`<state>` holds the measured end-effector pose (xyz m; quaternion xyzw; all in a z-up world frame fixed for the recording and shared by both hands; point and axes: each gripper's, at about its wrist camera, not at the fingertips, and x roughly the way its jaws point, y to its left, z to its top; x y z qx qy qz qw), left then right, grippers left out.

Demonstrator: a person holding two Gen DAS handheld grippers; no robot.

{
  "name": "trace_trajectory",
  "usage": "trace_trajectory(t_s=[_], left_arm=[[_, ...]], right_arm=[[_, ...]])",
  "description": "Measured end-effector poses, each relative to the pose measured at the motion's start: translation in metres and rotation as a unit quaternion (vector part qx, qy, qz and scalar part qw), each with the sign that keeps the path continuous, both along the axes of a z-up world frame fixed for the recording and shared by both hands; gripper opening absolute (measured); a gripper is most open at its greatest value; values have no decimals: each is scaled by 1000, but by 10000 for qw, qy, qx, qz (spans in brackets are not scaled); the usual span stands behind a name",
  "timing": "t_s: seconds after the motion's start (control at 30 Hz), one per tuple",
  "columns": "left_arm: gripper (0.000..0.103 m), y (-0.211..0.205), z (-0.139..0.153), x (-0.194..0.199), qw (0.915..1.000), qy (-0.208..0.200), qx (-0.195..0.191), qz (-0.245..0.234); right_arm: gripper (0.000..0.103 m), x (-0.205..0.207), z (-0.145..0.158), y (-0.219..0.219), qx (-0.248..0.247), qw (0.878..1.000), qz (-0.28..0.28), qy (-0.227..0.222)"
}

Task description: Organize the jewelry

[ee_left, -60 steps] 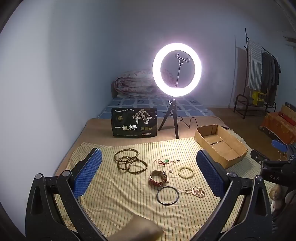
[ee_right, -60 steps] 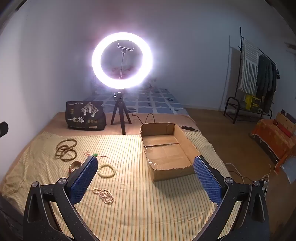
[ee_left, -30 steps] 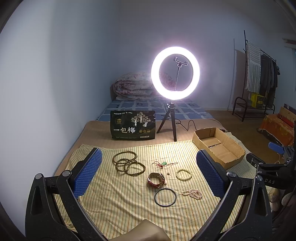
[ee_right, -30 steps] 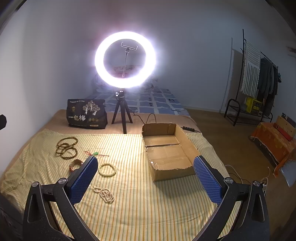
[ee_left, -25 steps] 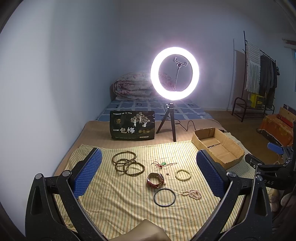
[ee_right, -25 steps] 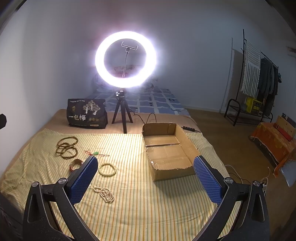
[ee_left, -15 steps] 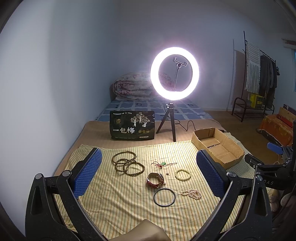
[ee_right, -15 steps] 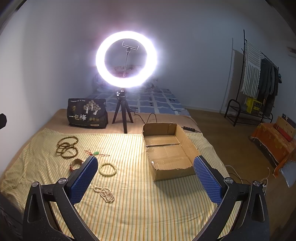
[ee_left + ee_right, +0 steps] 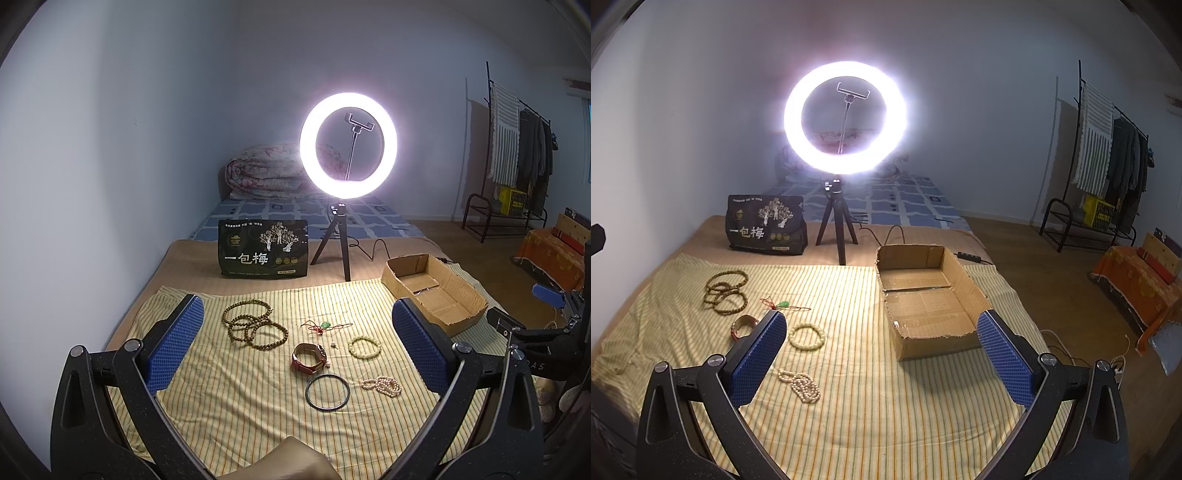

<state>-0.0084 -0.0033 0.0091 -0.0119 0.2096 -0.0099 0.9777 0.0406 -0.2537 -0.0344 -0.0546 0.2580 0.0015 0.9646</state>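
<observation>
Jewelry lies on a yellow striped cloth [image 9: 229, 398]: brown bead strands [image 9: 253, 323], a red cord with a green pendant [image 9: 325, 325], a red-strap watch [image 9: 308, 359], a pale bead bracelet [image 9: 364, 348], a dark bangle [image 9: 327, 391] and a pearl strand [image 9: 382, 384]. An open empty cardboard box [image 9: 929, 299] sits to the right. My left gripper [image 9: 295, 343] is open and empty above the cloth's near side. My right gripper [image 9: 881, 354] is open and empty, between the pearl strand [image 9: 799, 384] and the box.
A lit ring light [image 9: 348, 146] on a tripod and a black printed bag [image 9: 263, 248] stand behind the cloth. A folded quilt [image 9: 266, 173] lies on the bed by the back wall. A clothes rack [image 9: 1108, 155] and orange-covered furniture [image 9: 1137, 288] are at the right.
Both grippers have drawn back and risen slightly, so the jewelry and box look a little farther off. Nothing was taken hold of or moved on the cloth.
</observation>
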Motion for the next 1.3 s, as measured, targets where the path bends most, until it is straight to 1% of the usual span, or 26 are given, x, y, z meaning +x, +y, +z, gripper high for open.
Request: trace_trajectory(t_s=[0.7,1.17,1.3], left_arm=[[103,0,-2,0,10000,19,-3,-1],[103,3,-13,7,9999,148,23,8],[103,7,-19,15,9996,263,36,33]], right_arm=[[103,1,-2,2,-43,10000,29,56],[103,6,-5,4,-102,9998,50,176],[103,10,-9,5,-91,9995,88,293]])
